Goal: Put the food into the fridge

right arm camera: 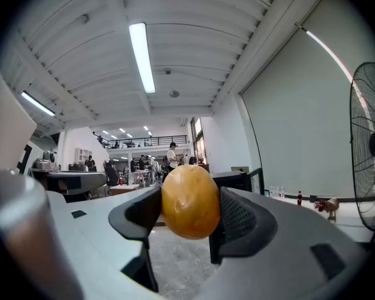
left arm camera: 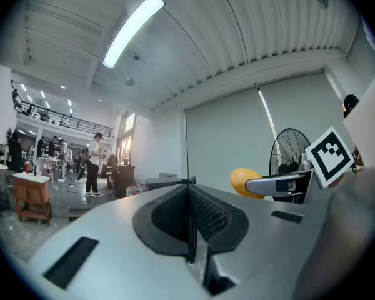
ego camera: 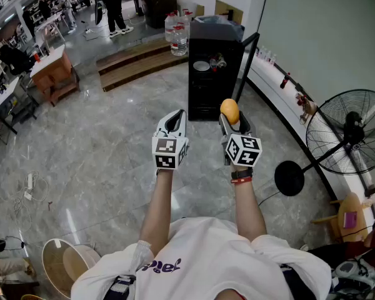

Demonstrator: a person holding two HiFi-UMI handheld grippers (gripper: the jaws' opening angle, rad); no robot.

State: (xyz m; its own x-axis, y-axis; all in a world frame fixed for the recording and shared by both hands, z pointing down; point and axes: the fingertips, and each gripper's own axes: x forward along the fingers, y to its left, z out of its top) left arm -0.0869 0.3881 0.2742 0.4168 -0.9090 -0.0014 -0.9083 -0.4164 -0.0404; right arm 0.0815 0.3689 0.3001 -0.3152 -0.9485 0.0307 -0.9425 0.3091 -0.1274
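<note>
The grey marble floor (ego camera: 112, 167) fills most of the head view, and the person stands on it with both arms held out; a standing fan (ego camera: 350, 133) is off to the right by the wall. Ahead, well apart from the grippers, is the small black fridge (ego camera: 212, 74); its door (ego camera: 247, 61) appears swung open to the right, and a plate and some small items show on a shelf inside, too small to name.

The left gripper (ego camera: 175, 119) is held level with the right one and just beside it; its jaws are together with nothing between them. The right gripper (ego camera: 231, 122) has its jaws spread wide and clamped on the fruit (right arm camera: 189, 202), a smooth yellow-orange oval pressed by a pad on each side; in the head view it sits at the jaw tips, pointing toward the fridge.

As for progress, the pick-up looks done and the fridge looks ready to receive; the carry is in hand. What seems left is to cross the floor, reach into the open compartment, set the fruit on a shelf and let go, and probably shut the door with the free left gripper; whether more food waits elsewhere cannot be told from here.
</note>
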